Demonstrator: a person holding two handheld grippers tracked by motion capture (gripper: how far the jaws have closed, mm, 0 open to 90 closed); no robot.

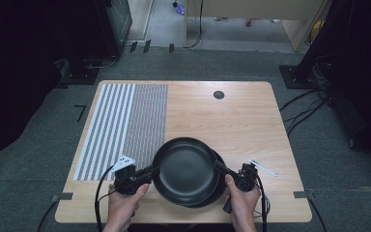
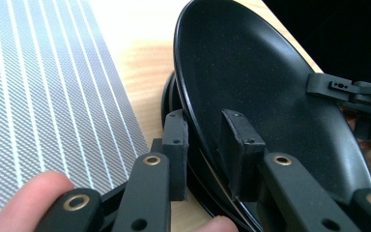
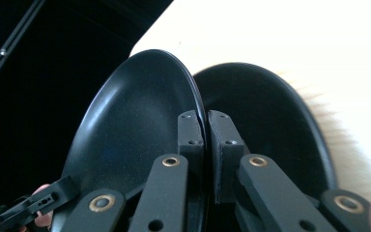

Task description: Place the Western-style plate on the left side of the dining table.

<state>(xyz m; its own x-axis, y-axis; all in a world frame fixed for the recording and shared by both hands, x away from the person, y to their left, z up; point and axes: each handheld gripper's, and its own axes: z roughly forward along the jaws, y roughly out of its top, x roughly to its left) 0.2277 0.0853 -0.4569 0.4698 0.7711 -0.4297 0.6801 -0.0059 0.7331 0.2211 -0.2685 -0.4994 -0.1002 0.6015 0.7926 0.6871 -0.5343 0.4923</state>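
High view first: a black plate (image 1: 185, 169) sits near the front edge of the wooden table (image 1: 232, 116), lifted a little over a second black plate (image 1: 217, 186) whose rim peeks out at its right and lower side. The upper plate is gripped on both sides. At its left rim the left gripper (image 1: 150, 170) has one jaw inside the dish and one beneath the rim; the left gripper view shows the upper plate (image 2: 251, 77) tilted, its edge running between the two black pads, which stand close on either side of it — whether both pads press the rim I cannot tell, though the jaws are nearly at their narrowest. The lower plate (image 2: 171, 96) shows as dark rims just under it.

At the right rim the right gripper (image 1: 221, 167) is clamped tight; in the right gripper view its pads pinch the thin edge of the upper plate (image 3: 135, 121), with the lower plate (image 3: 265, 121) lying just behind.

Farther out — a striped grey mat (image 1: 125, 125) covers the table's left part, touching the plate's left edge in the picture, and a white pen (image 1: 262, 167) lies just right of the right hand (image 1: 243, 203). A small dark round hole (image 1: 219, 94) marks the table's far side.
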